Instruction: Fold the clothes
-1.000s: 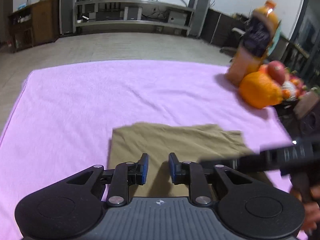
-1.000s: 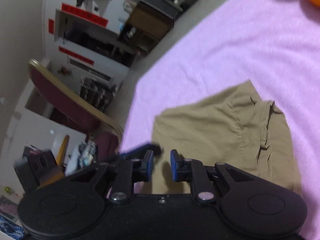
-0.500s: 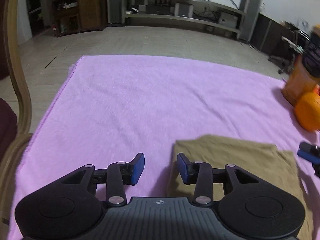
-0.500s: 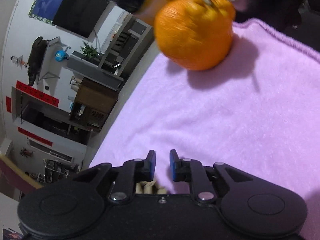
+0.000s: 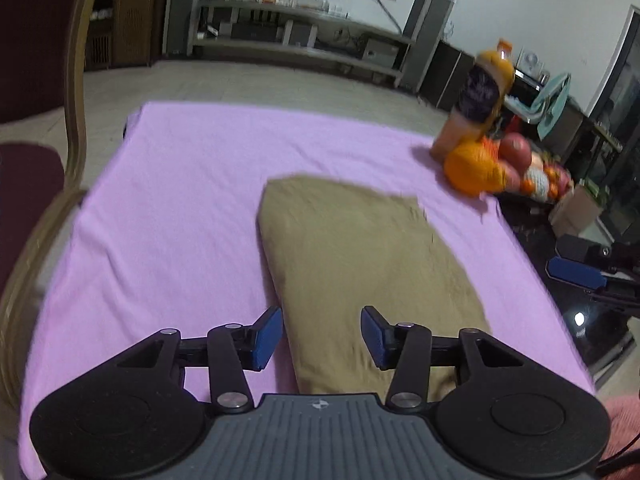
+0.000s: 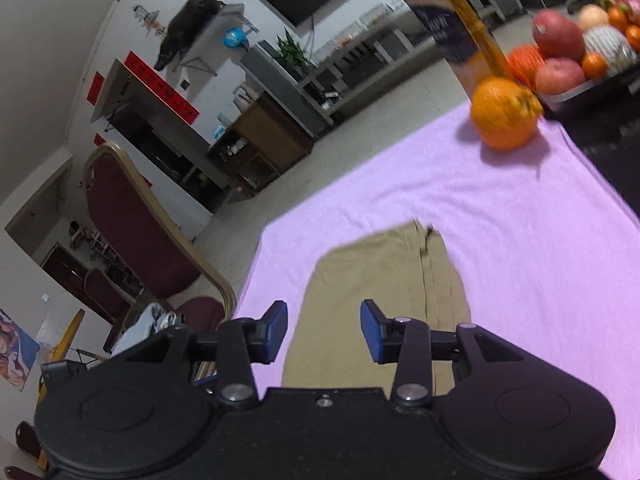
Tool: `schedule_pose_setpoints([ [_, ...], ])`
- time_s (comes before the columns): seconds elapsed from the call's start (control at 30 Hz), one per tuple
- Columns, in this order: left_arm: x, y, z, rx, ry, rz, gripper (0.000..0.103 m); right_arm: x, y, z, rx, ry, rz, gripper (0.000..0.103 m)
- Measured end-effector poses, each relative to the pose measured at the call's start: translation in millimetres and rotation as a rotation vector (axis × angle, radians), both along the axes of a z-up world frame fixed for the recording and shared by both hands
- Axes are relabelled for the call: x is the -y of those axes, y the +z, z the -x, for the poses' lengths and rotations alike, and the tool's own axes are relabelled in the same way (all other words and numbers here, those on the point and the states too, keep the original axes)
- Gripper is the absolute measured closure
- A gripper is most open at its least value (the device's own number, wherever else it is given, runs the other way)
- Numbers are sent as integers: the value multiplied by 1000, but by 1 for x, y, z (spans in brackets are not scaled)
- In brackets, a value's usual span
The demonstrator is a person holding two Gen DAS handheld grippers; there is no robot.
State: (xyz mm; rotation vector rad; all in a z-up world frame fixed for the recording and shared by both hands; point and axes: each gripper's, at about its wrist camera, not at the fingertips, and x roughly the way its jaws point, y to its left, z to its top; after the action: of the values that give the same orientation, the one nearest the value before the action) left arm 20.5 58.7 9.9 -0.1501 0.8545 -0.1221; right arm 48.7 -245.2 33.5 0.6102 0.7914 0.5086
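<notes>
Garment [image 5: 360, 248]: a khaki piece of clothing, folded into a compact block, lies flat on the pink cloth [image 5: 192, 200] covering the table, right of centre and toward the near edge in the left wrist view. Left gripper [image 5: 322, 334]: above the near end of the garment, jaws opening, nothing clamped between the blue pads [image 5: 266, 338]; the fabric shows through the gap below them. Right gripper [image 6: 324, 332]: likewise above the garment's near end, jaws opening, empty; a stitched seam [image 6: 426, 276] runs along the fabric on the right. At the far right corner of the cloth stand an orange [image 6: 504, 114] and, just behind it, a juice bottle [image 6: 452, 24]. A fruit tray [image 6: 580, 52] sits beyond the cloth's edge. A red chair [image 6: 136, 232] stands left of the table.
</notes>
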Motion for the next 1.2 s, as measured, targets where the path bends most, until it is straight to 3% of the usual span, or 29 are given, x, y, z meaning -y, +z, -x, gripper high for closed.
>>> schedule_pose_setpoints([
  [0.1,19,-13,2,2,-42,-64,67,-8,-27,-3,-74,16,39,65],
  [0.17,28,-16,2,27,-69,-88,71,-18,-36,-6,-74,48,87,85],
  [0.33,48,-30,5,47,-169,-128,75,-51,-31,0,4,167,276,85],
  [0.43,61,-46,4,23,-214,-202,74,-68,-42,1,1,247,363,85],
  [0.57,66,-58,2,9,-219,-251,74,-90,-63,12,45,334,568,87],
  [0.67,59,-56,6,-9,-223,-232,74,-91,-59,26,66,343,652,88],
  [0.77,52,-41,14,-22,-251,-222,74,-75,-47,34,14,300,613,89],
  [0.9,24,7,19,81,-193,-120,71,-43,-7,44,20,202,407,84],
  [0.97,11,27,15,97,-137,-87,66,-33,18,46,38,169,304,70],
  [1.07,2,51,7,97,-57,-119,63,-28,63,45,101,145,216,53],
  [1.2,-8,73,-4,101,-17,-72,59,-30,111,39,210,126,144,38],
])
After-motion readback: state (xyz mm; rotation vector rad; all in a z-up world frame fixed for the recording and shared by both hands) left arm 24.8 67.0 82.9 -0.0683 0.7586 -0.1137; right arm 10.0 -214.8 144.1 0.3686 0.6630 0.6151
